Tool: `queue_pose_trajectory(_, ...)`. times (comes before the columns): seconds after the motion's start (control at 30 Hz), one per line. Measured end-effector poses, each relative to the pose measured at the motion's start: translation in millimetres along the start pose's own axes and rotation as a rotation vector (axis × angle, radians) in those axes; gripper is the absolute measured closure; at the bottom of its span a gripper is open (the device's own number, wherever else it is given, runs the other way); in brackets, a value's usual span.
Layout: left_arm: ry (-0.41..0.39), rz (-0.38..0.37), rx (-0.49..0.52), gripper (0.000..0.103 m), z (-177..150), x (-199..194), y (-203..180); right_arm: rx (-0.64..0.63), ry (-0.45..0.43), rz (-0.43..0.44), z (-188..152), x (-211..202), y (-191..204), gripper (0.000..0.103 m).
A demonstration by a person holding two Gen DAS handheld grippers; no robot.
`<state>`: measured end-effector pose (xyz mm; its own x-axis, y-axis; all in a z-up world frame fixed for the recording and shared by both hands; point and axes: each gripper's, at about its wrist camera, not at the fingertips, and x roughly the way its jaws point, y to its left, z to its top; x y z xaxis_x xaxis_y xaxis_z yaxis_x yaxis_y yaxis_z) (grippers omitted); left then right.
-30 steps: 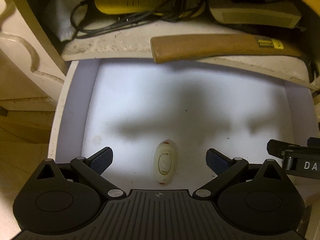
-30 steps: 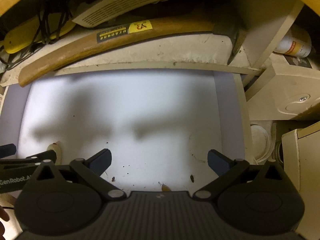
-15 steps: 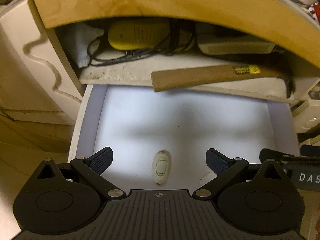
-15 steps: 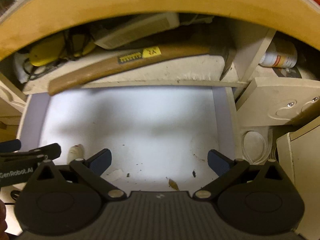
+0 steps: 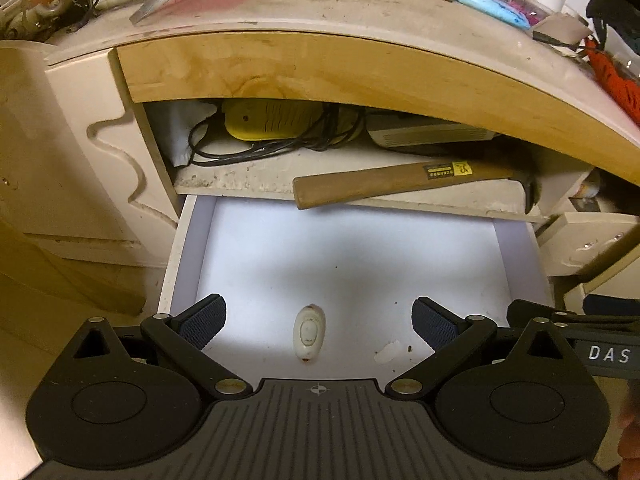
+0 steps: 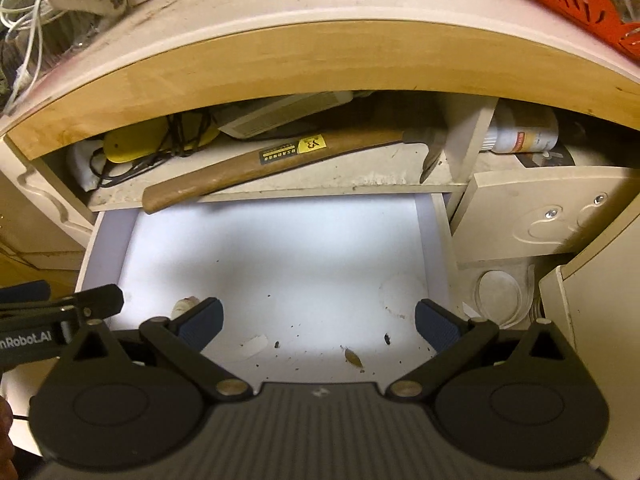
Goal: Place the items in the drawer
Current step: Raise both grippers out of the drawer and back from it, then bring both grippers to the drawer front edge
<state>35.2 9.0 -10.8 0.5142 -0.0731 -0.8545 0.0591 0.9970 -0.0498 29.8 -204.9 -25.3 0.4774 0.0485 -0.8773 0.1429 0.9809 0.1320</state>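
Observation:
The white drawer [image 5: 188, 248] stands pulled out below a shelf. A small white oval item [image 5: 307, 332] lies on its floor near the front. My left gripper [image 5: 318, 318] is open and empty, held above and in front of that item. My right gripper [image 6: 318, 316] is open and empty over the right part of the drawer [image 6: 428, 240]. The oval item [image 6: 184, 305] peeks out behind the right gripper's left finger. The left gripper shows at the left edge of the right wrist view [image 6: 60, 312].
A wooden-handled hammer [image 5: 400, 186] lies on the shelf, its handle overhanging the drawer's back; it also shows in the right wrist view [image 6: 256, 168]. A yellow device with black cable [image 5: 276, 120] sits behind. Crumbs and a white scrap [image 6: 250, 346] lie on the drawer floor. A cluttered desktop [image 5: 320, 4] is above.
Both grippers have pulled back and up from the drawer, so the wooden desk edge and cluttered top have come into view. The oval item stays on the drawer floor.

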Motion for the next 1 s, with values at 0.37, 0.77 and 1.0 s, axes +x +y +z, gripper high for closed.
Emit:
queue_pose_trajectory(0.37, 0.099, 0.016, 0.018, 0.001, -13, 16, -1, -0.013, 0.067, -0.013, -8, 14, 0, 0.001)
queue_pose_trajectory(0.77, 0.235, 0.034, 0.049, 0.001, -35, 39, -2, -0.028, 0.229, -0.030, -30, 36, 1, 0.001)
queue_pose_trajectory(1.0, 0.297, 0.071, 0.054, 0.001, -45, 44, -2, -0.036, 0.287, -0.060, -38, 41, 3, 0.000)
